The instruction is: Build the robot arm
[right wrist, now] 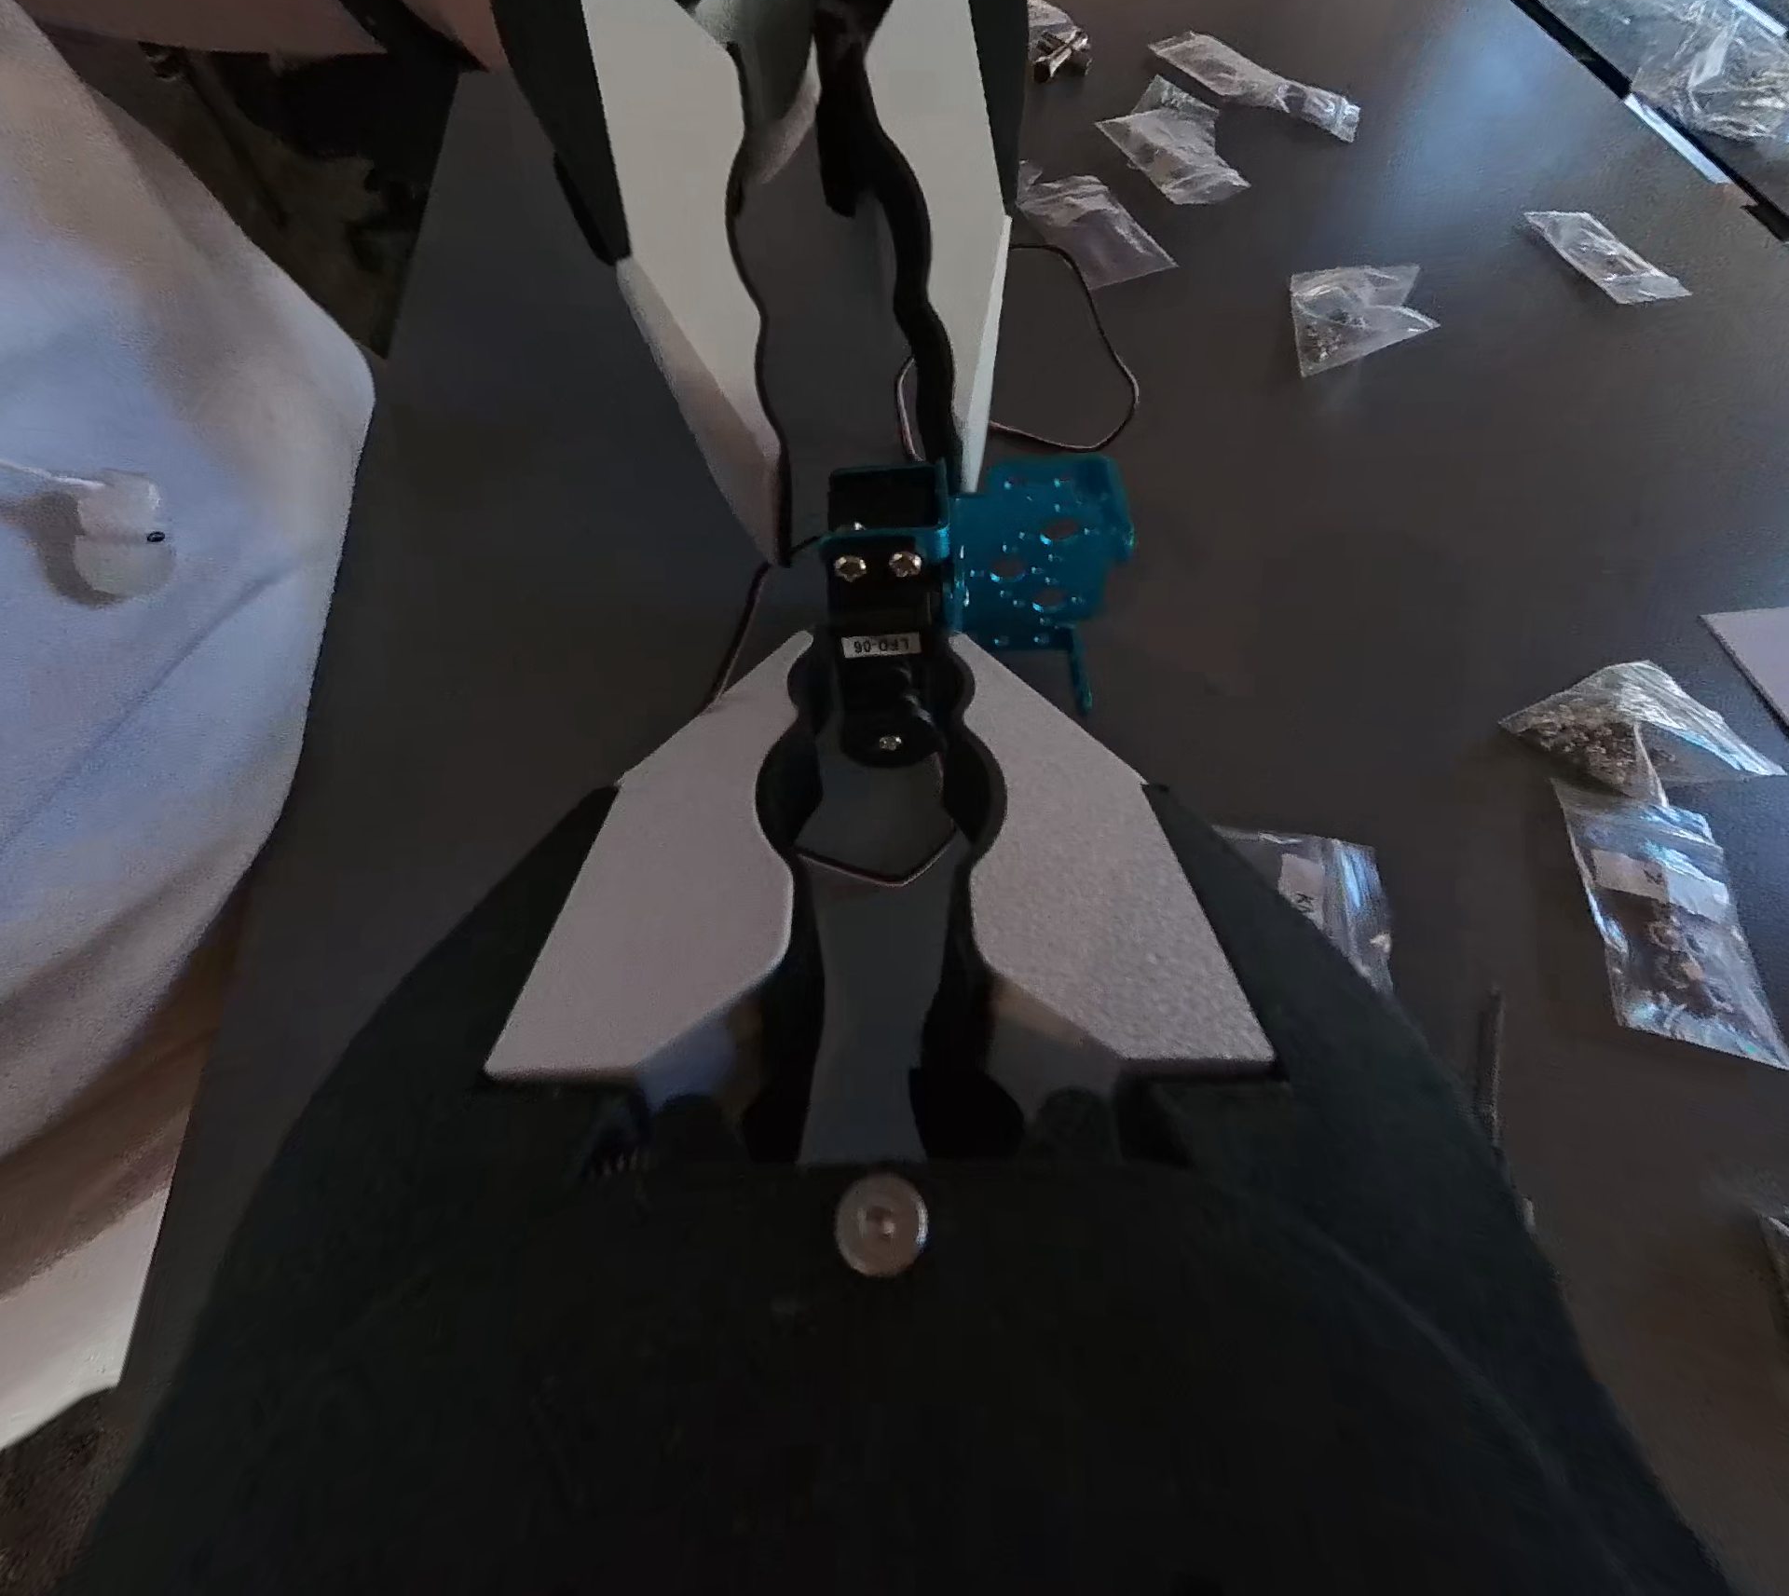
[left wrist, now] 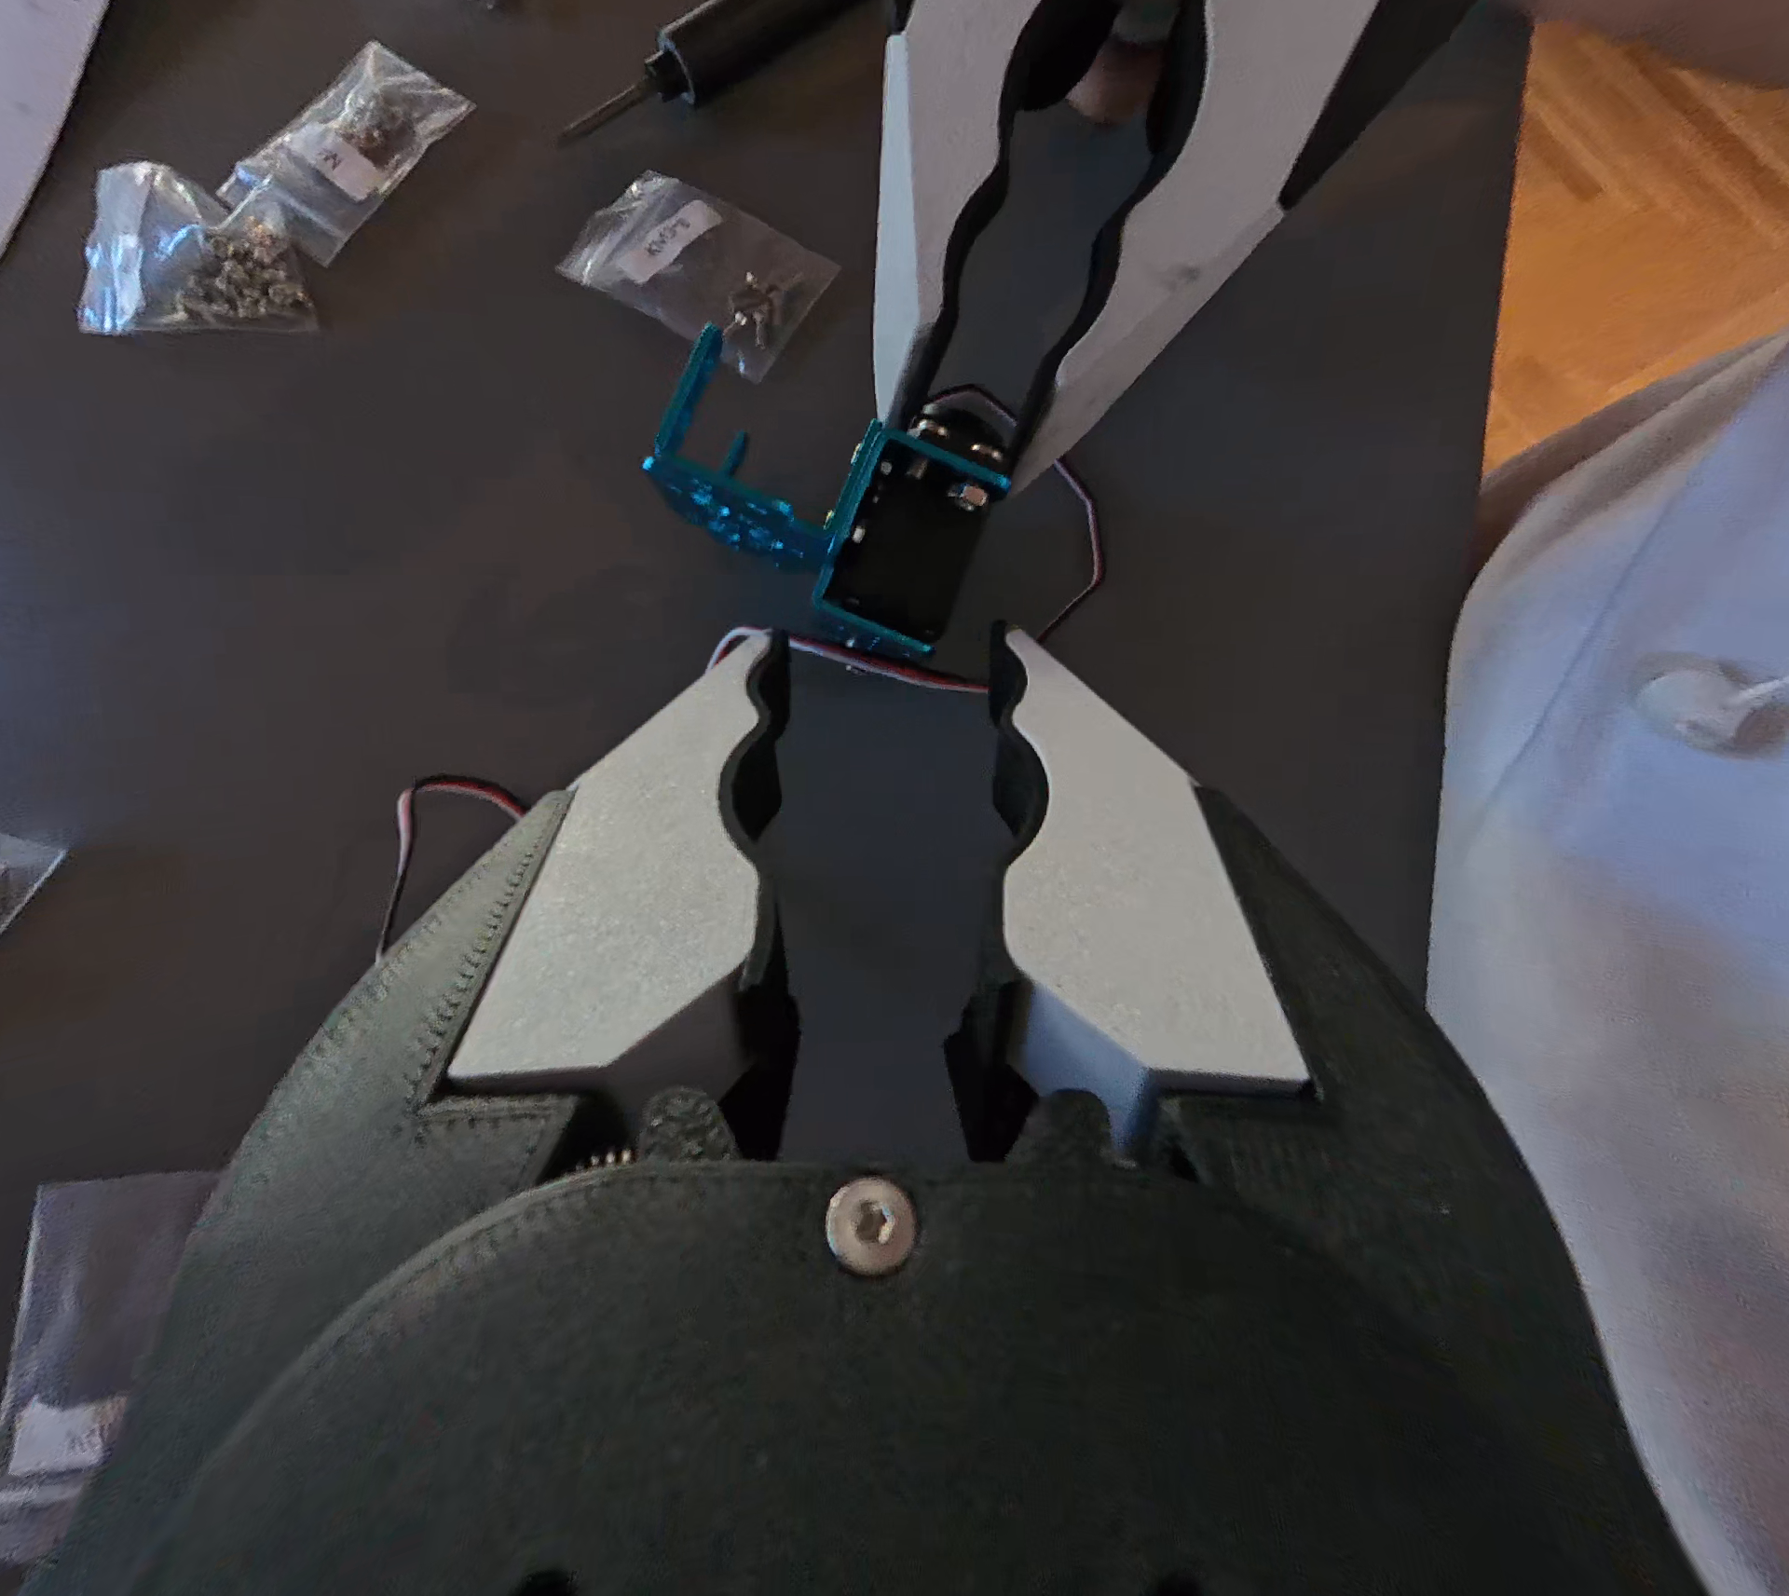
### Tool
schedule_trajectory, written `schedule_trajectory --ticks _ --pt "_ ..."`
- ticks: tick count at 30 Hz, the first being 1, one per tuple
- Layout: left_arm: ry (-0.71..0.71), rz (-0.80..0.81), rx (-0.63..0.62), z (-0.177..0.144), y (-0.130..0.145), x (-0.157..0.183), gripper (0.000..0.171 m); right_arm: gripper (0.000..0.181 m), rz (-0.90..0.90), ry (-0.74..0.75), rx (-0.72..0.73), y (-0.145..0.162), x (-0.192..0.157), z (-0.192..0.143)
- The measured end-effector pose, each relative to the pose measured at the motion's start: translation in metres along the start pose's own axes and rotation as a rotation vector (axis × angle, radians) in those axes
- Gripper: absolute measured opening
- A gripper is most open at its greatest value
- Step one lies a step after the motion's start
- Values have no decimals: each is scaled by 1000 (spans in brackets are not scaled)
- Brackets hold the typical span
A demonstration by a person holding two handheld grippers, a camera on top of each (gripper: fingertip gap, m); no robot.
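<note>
A black servo [left wrist: 900,552] sits in a blue metal bracket [left wrist: 736,523] with a perforated plate, on the dark table [left wrist: 387,582]. My right gripper [right wrist: 881,644] is shut on the servo's horn end [right wrist: 883,678]; in the left wrist view it comes in from the top [left wrist: 968,422]. My left gripper [left wrist: 886,647] is open, its fingertips just short of the bracket's other end, one on each side. In the right wrist view it comes in from above [right wrist: 871,514]. The servo's red, white and black wire [left wrist: 1089,543] loops on the table around the assembly.
Several small clear bags of screws [left wrist: 697,262] lie to the left and more across the table [right wrist: 1355,310]. A black screwdriver [left wrist: 765,20] lies behind them. The table edge and wooden floor [left wrist: 1646,214] are at the right. A person's white shirt [left wrist: 1626,775] is close by. Less than 4 cm separates the two grippers' tips.
</note>
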State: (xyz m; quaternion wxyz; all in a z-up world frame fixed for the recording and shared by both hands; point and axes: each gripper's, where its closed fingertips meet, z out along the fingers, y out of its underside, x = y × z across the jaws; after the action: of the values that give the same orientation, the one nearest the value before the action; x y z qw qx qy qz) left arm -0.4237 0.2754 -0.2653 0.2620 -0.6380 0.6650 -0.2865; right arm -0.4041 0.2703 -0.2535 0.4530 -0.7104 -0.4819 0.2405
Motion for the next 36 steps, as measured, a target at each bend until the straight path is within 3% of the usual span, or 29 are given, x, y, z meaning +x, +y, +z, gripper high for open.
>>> schedule_trajectory --ticks 4,18,36 --pt "1 107 3 4 -3 1 28 19 -26 -25 20 0 -2 -1" --pt "29 114 -21 6 -7 0 28 19 -28 -70 15 3 1 -2" --pt "77 66 95 2 -6 4 27 20 -17 -119 32 4 0 -3"
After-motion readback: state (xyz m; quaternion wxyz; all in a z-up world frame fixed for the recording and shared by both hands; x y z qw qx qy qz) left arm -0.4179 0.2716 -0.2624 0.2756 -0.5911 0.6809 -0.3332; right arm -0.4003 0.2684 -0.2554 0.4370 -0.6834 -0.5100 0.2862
